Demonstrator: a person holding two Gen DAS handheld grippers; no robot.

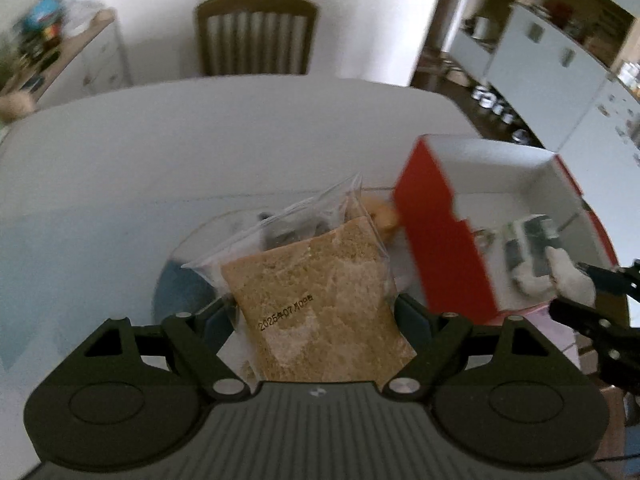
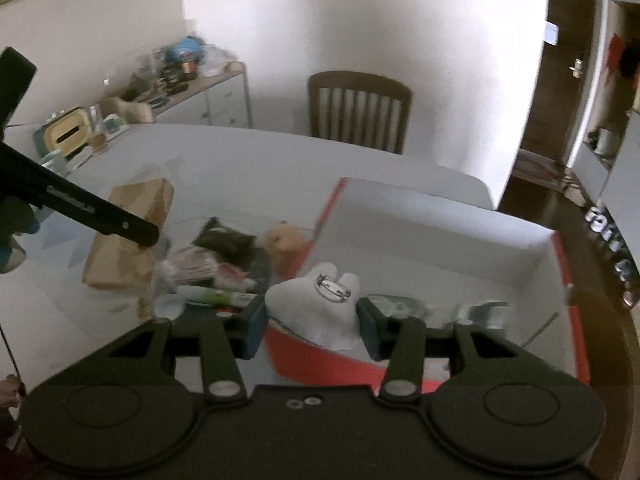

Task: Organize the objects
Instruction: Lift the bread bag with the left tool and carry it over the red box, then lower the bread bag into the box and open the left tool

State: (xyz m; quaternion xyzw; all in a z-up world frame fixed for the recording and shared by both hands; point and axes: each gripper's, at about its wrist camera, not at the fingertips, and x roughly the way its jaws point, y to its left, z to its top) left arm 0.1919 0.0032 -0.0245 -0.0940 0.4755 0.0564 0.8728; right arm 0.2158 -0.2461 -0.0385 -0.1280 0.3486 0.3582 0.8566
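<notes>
My left gripper (image 1: 316, 312) is shut on a clear packet of brown granules (image 1: 320, 300) with a printed date, held above a pile of small items on the white table (image 1: 200, 148). My right gripper (image 2: 312, 320) is shut on a white plush toy with a metal pin (image 2: 320, 308), held over the near wall of a red box with a white inside (image 2: 440, 240). The box (image 1: 436, 232) stands right of the pile; silvery packets (image 2: 480, 310) lie in it. The plush (image 1: 560, 276) shows at right in the left wrist view.
The pile holds a dark packet (image 2: 228, 240), a tan plush (image 2: 286, 240), a green-white tube (image 2: 216, 296) and a brown paper bag (image 2: 132, 236). A wooden chair (image 2: 360, 112) stands at the table's far side. A cluttered sideboard (image 2: 192, 80) is far left.
</notes>
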